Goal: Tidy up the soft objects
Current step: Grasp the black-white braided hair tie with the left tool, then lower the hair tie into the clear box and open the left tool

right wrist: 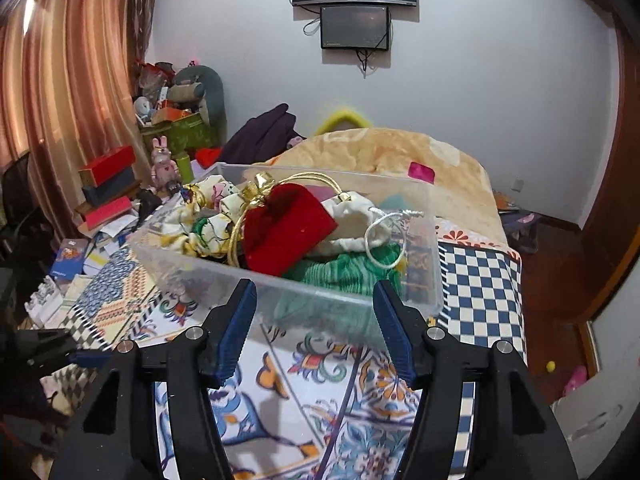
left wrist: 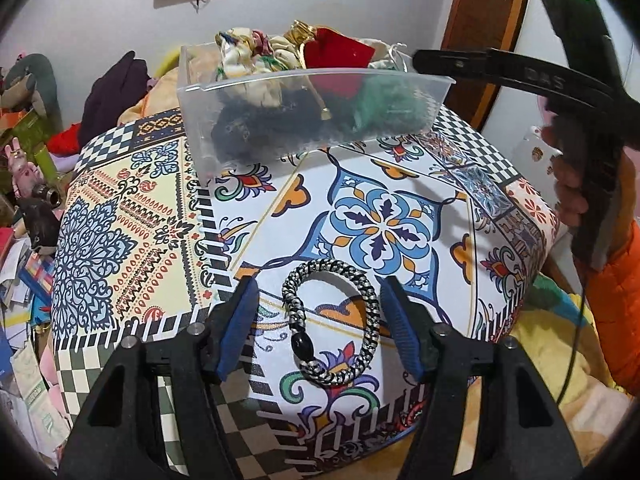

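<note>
A black-and-white braided bracelet (left wrist: 335, 327) lies flat on the patterned table cover (left wrist: 400, 216). My left gripper (left wrist: 322, 288) is open, one blue pad on each side of the bracelet, not touching it. A clear plastic bin (left wrist: 304, 112) at the far side holds soft items: a red pouch (left wrist: 340, 54), green knit (left wrist: 384, 108), a floral cloth and dark fabric. My right gripper (right wrist: 316, 292) is open and empty, just in front of the bin's near wall (right wrist: 280, 284). The red pouch (right wrist: 288, 228) and a white drawstring bag (right wrist: 352, 216) lie on top.
The right gripper's black frame (left wrist: 520, 76) and the hand in an orange sleeve (left wrist: 616, 304) show at right in the left wrist view. Cluttered boxes and toys (right wrist: 120, 184) stand to the left. A beige blanket (right wrist: 380, 152) lies behind the bin.
</note>
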Action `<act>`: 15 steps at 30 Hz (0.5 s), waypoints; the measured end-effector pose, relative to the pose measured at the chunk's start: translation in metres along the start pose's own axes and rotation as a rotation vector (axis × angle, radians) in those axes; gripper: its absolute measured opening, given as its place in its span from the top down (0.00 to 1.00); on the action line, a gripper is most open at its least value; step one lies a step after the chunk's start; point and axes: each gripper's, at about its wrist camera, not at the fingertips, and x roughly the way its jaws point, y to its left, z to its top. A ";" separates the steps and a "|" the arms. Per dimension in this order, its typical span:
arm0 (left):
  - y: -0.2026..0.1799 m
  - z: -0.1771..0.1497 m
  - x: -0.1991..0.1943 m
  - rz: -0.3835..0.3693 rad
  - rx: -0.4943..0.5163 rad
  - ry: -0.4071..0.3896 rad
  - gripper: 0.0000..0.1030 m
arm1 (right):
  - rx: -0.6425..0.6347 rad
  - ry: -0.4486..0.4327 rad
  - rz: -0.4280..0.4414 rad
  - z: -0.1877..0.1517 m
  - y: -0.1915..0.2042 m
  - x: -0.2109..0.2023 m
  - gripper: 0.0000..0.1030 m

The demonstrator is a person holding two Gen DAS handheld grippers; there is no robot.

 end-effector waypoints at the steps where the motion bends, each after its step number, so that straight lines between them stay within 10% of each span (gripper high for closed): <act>1: -0.001 -0.001 -0.001 0.015 0.008 -0.006 0.57 | 0.002 -0.005 0.002 -0.002 0.000 -0.003 0.41; 6: 0.000 0.002 -0.001 0.040 0.011 -0.011 0.85 | 0.024 -0.029 0.020 -0.009 -0.002 -0.014 0.38; 15: 0.007 0.044 -0.013 0.056 -0.010 -0.111 0.87 | 0.045 -0.057 0.042 -0.011 -0.004 -0.025 0.38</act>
